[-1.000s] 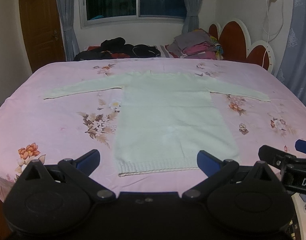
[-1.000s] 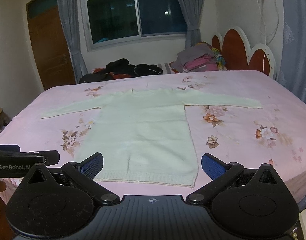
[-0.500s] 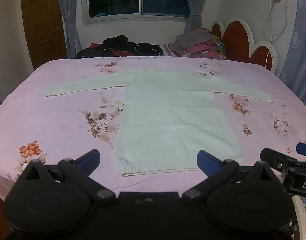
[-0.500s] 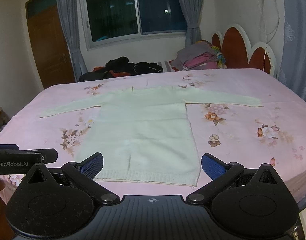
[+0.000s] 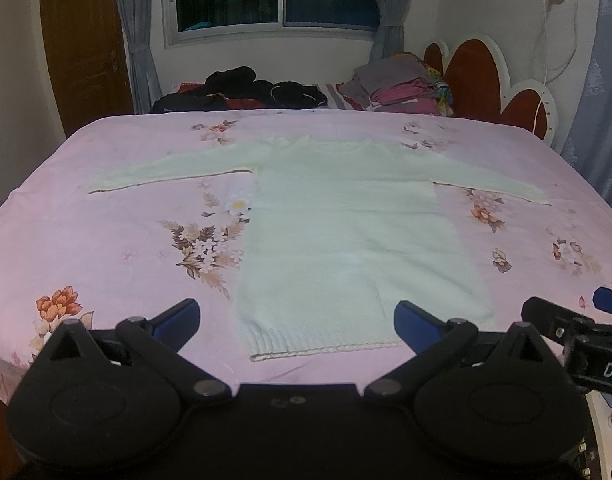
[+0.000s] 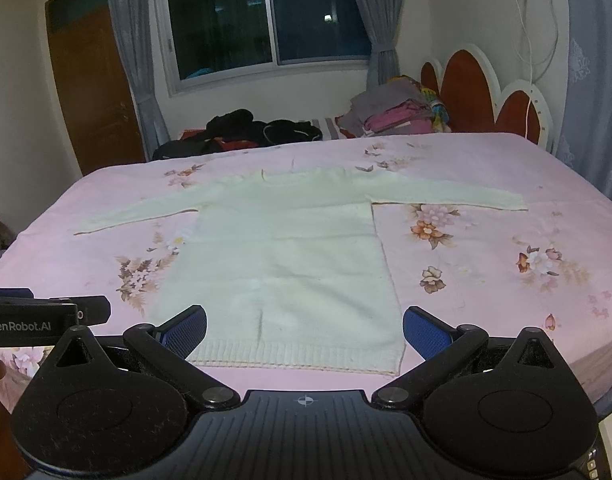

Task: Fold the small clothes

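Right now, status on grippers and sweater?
Left gripper open, right gripper open, both empty. Sweater flat on bed, sleeves spread, unfolded. Nothing on it.

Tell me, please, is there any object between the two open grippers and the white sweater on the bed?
Nothing visible. The white sweater lies flat on the pink bedspread, directly ahead of the left gripper and the right gripper. Only bare bedspread lies before its hem.

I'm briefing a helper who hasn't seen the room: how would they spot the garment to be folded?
Start at the big bed with the pink floral sheet. Spread flat in its middle lies the pale cream knit sweater, sleeves stretched out to both sides, ribbed hem towards the near edge. Unlike the dark clothes heap and the folded clothes stack at the far end, it lies alone and unfolded.
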A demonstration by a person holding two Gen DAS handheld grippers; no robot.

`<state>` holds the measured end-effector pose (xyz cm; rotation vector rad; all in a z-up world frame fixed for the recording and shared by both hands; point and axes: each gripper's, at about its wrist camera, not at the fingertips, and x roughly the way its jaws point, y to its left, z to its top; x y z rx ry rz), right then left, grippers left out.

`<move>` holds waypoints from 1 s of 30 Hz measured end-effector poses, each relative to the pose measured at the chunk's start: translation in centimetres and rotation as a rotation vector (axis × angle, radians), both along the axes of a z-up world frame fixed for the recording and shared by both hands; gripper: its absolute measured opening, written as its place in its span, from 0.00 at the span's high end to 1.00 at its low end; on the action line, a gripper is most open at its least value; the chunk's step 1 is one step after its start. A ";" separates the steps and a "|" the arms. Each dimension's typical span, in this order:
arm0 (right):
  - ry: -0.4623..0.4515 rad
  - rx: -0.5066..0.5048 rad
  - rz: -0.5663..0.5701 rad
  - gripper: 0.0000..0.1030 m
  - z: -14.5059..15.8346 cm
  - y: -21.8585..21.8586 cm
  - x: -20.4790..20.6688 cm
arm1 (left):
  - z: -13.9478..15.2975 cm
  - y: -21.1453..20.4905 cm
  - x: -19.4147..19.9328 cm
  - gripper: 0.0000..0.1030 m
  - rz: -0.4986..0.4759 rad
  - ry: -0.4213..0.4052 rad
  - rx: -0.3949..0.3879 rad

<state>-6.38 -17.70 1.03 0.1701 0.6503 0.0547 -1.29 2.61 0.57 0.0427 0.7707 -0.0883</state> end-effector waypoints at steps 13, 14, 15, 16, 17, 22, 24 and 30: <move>0.026 -0.008 -0.036 0.00 -1.1 0.0 3.6 | -1.1 0.2 4.0 0.00 -0.013 0.029 0.012; 0.030 -0.015 -0.041 0.00 -1.4 -0.1 4.1 | -1.2 0.2 4.4 0.00 -0.015 0.031 0.013; 0.032 -0.018 -0.045 0.00 -1.5 -0.1 4.5 | -1.4 0.3 5.0 0.00 -0.015 0.032 0.014; 0.036 -0.023 -0.052 0.00 -1.8 -0.2 5.0 | -1.6 0.3 5.5 0.00 -0.014 0.035 0.016; 0.037 -0.026 -0.057 0.00 -2.0 -0.3 5.4 | -1.9 0.3 6.1 0.00 -0.015 0.040 0.017; 0.011 -0.037 -0.091 0.00 -3.5 -0.8 7.9 | -3.4 1.1 10.0 0.00 -0.018 0.063 0.008; 0.005 -0.031 -0.111 0.00 -4.1 -1.2 9.3 | -3.9 1.5 11.7 0.00 -0.017 0.068 0.002; 0.044 -0.014 -0.158 0.00 -5.4 -1.9 14.3 | -4.8 3.2 16.7 0.00 -0.021 0.036 -0.050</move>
